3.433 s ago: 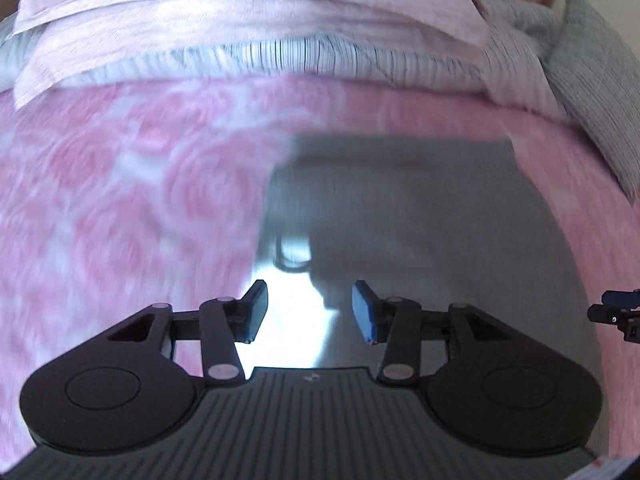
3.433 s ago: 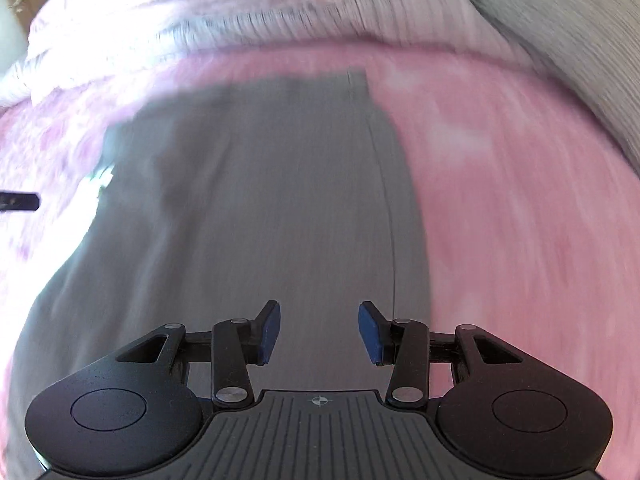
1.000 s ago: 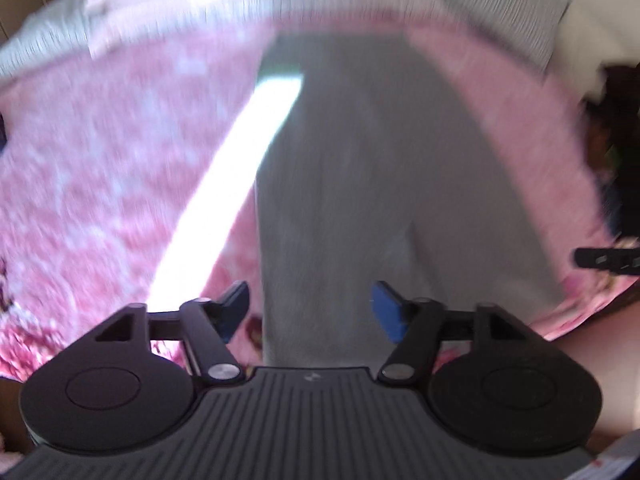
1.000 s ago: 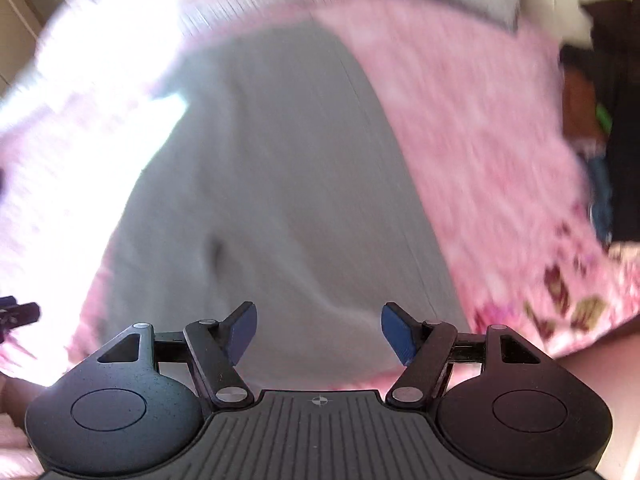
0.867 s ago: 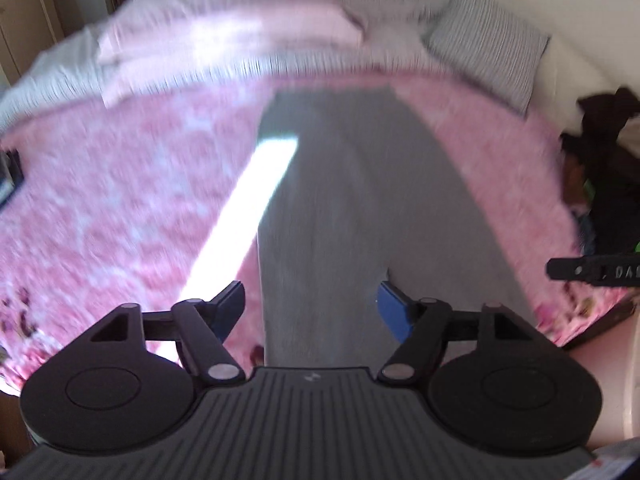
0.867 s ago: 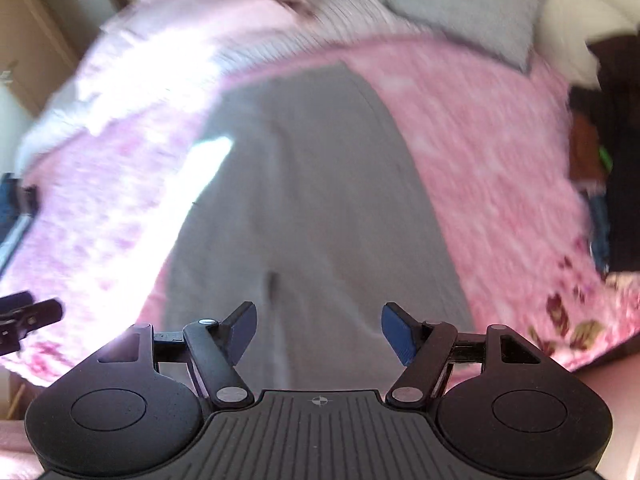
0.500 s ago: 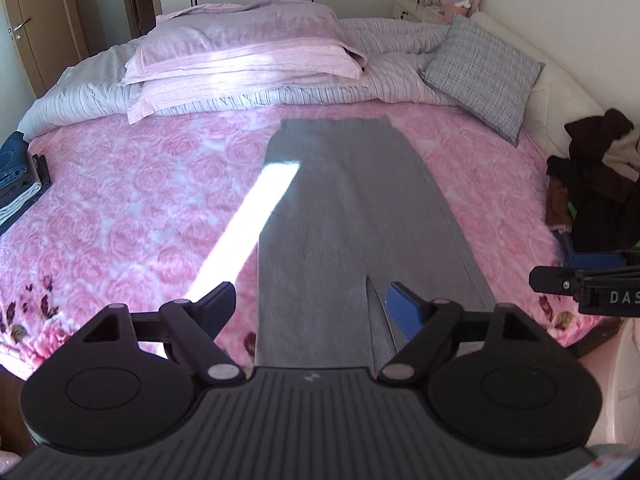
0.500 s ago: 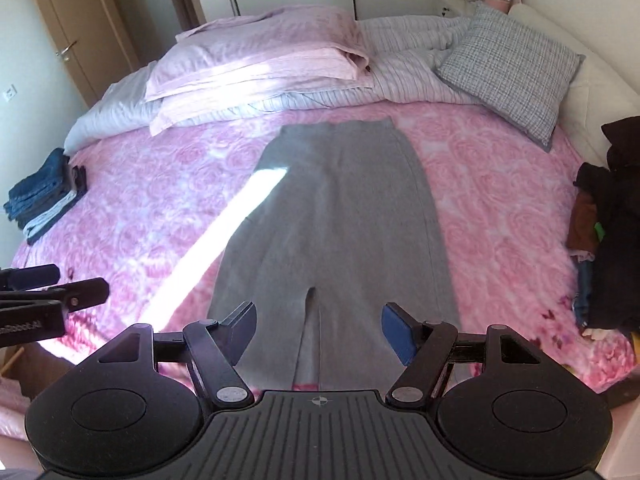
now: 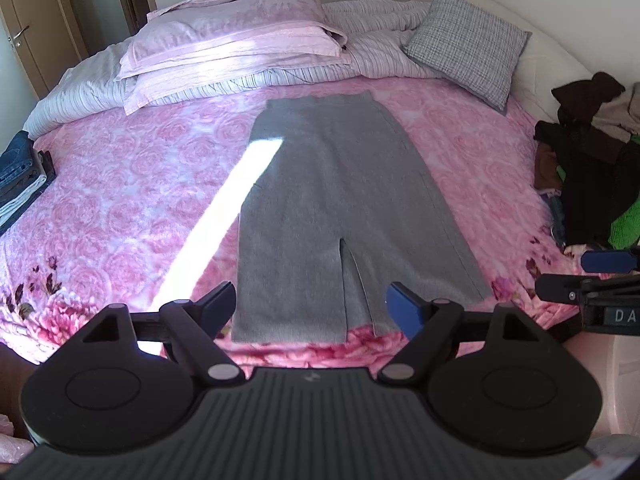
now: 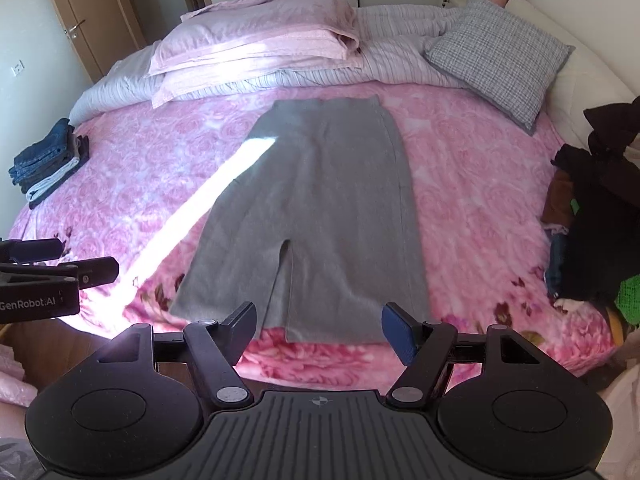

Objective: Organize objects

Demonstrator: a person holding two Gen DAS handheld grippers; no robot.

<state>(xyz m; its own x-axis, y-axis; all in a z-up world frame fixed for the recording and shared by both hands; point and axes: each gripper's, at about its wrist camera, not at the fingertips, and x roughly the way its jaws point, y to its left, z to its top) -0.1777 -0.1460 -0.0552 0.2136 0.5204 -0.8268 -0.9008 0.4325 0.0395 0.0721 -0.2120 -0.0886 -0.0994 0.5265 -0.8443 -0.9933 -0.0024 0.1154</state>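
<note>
Left gripper [image 9: 310,308] spread wide, nothing between the fingers, held off the foot of the bed above the bedspread edge. Left wrist view: grey skirt [image 9: 340,208] laid flat at 12 o'clock, waistband toward the pillows, hem slit nearest the gripper, hem just short of the bed's near edge. It lies on the pink rose bedspread [image 9: 120,208]. Sun stripe [image 9: 224,216] runs diagonally at 11 o'clock, crossing the skirt's left upper corner. Pink pillows [image 9: 232,48] at 11–12 far end, grey checked cushion [image 9: 468,44] at 1. Folded jeans stack [image 9: 16,168] at 9 on the bed edge. Dark clothes pile [image 9: 588,160] at 3. Other gripper's fingers poke in at 3, low.

Right wrist view: right gripper [image 10: 318,330] also spread wide, holding nothing, off the foot of the bed. Grey skirt [image 10: 320,208] at 12, flat, slit pointing at the gripper. Bedspread [image 10: 480,200] around it. Jeans stack [image 10: 48,160] at 10, well apart from the skirt. Clothes pile [image 10: 596,216] at 3. Cushion [image 10: 504,56] at 1, pillows [image 10: 260,36] at 12. Left gripper's body visible at 9.
</note>
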